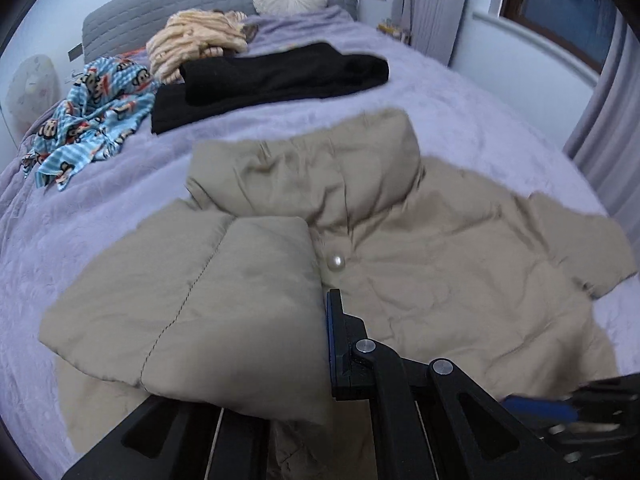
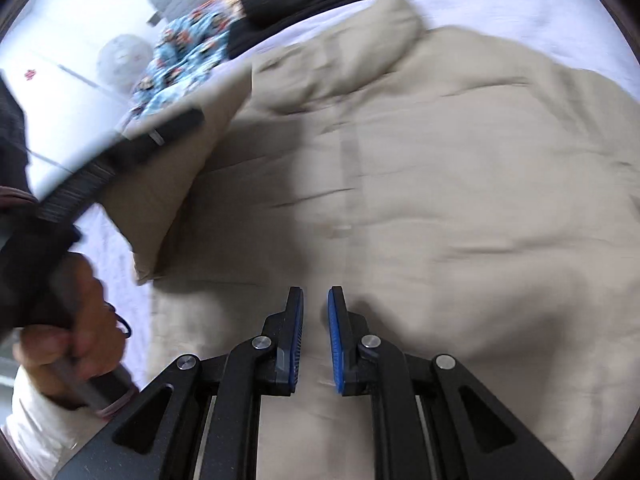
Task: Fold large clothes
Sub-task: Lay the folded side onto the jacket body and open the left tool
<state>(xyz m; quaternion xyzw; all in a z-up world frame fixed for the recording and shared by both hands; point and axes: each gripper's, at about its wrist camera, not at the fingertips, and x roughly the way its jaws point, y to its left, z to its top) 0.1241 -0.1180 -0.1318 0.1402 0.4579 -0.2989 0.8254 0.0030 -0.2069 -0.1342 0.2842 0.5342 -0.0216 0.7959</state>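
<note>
The right gripper (image 2: 316,312) hovers over the beige puffer jacket (image 2: 460,184), its blue-padded fingers (image 2: 335,344) slightly apart with nothing between them. Ahead and to its left, the left gripper (image 2: 160,136) appears, through blur, to lift a jacket sleeve (image 2: 176,200).

One beige jacket (image 1: 400,280), two grippers.

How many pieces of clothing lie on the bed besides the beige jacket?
3, near the headboard: a black garment behind the jacket's collar, a blue monkey-print one to its left, and a cream striped one behind both. More may be hidden underneath.
</note>
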